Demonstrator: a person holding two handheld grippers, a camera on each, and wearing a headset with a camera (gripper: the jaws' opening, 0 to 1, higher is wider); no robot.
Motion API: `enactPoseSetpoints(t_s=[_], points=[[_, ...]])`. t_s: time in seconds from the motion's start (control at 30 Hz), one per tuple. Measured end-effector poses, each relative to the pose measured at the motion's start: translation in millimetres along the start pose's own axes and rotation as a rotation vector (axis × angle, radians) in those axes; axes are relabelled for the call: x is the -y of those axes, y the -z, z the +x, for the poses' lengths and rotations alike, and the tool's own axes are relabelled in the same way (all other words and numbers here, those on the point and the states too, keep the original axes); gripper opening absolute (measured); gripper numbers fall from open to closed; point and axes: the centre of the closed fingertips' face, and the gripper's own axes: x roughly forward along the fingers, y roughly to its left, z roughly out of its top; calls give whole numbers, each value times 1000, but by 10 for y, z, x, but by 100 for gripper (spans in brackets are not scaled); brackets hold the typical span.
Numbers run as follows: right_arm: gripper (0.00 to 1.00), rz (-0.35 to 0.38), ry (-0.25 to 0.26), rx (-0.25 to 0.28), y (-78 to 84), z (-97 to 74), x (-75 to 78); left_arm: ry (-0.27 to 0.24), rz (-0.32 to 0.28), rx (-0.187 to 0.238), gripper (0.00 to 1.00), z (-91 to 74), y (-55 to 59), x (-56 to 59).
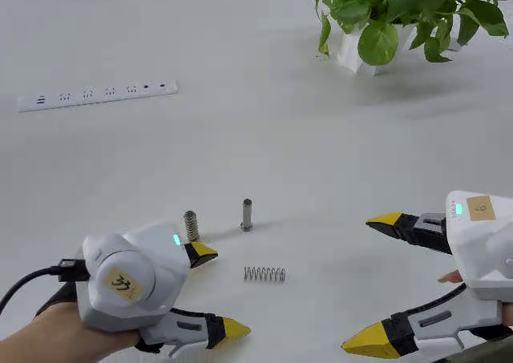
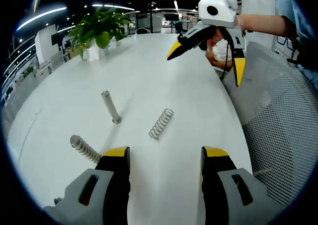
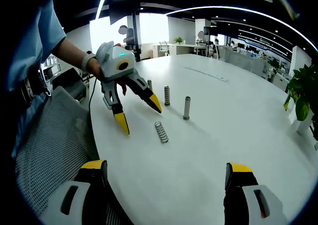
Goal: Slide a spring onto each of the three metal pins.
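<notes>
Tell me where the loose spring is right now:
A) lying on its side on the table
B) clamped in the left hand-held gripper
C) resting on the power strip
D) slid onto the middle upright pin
A: the loose spring lies on its side on the table, near the bare metal pin. The left hand-held gripper and right hand-held gripper are both open with nothing between their jaws.

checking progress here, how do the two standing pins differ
The sprung pin has a spring coiled round its shaft; the bare pin is smooth metal with none. The sprung pin stands close beside one jaw of the left claw; the bare pin stands clear of it. Both are upright on the white table.
</notes>
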Motion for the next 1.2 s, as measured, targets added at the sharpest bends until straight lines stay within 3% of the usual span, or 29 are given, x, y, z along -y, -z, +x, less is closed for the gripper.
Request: enactPoseSetpoints(t_s=[0.27, 0.7, 1.2], points=[[99, 21, 3, 12, 20, 18, -38, 14, 27, -16, 45, 103, -95, -30], [98, 52, 3, 18, 75, 27, -104, 1, 73, -54, 24, 213, -118, -125], [97, 71, 9, 26, 82, 34, -117, 44, 65, -107, 15, 269, -139, -102]])
